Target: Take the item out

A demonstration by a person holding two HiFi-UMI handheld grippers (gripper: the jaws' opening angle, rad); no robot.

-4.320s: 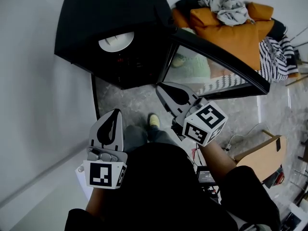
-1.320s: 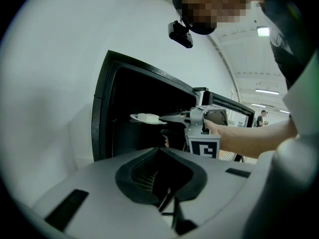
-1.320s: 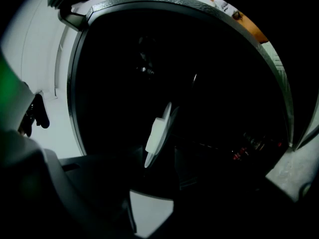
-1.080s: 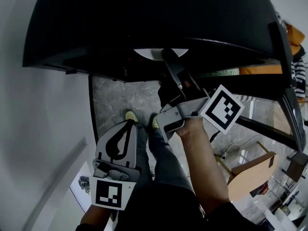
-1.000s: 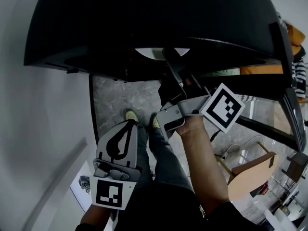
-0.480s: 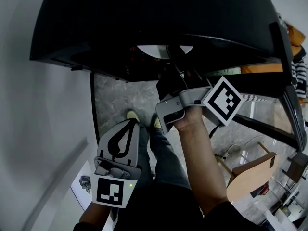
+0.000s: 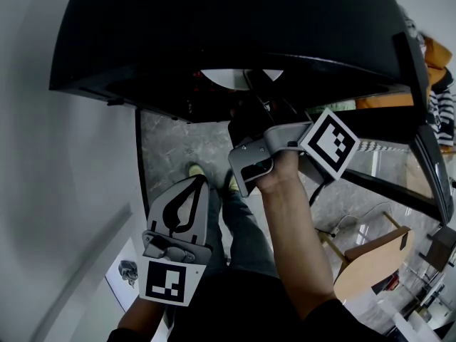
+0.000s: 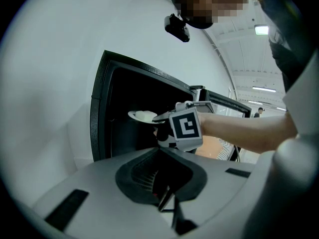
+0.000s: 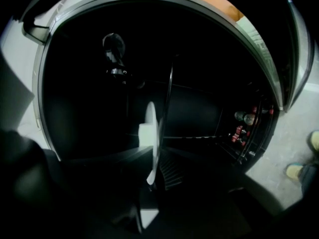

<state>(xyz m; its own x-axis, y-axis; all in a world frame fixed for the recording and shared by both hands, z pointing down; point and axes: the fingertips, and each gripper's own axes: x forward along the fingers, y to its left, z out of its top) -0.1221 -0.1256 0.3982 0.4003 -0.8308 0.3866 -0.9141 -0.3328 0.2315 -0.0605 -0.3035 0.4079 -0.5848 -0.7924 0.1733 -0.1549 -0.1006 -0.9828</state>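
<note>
A white plate [image 7: 231,77] with a pale lump of food [image 8: 144,115] on it sits inside the black oven [image 7: 214,20], whose door [image 7: 420,141] hangs open at the right. My right gripper [image 7: 255,85] reaches into the cavity. Its jaws have just been closing, and in the right gripper view the plate [image 9: 152,138] stands edge-on between them with the pads on its near rim. My left gripper [image 7: 194,184] is held low in front of the oven, away from the plate, shut and holding nothing.
The oven's dark cavity has a rack line and small red parts on its right wall [image 9: 244,126]. Below lie a marble floor [image 7: 171,148] and the person's shoes [image 7: 196,169]. An orange sofa [image 7: 434,48] and a wooden stool [image 7: 370,262] stand at the right.
My right gripper has rolled a little at the oven's mouth and its jaws have narrowed onto the plate's rim. The left gripper has stayed where it was.
</note>
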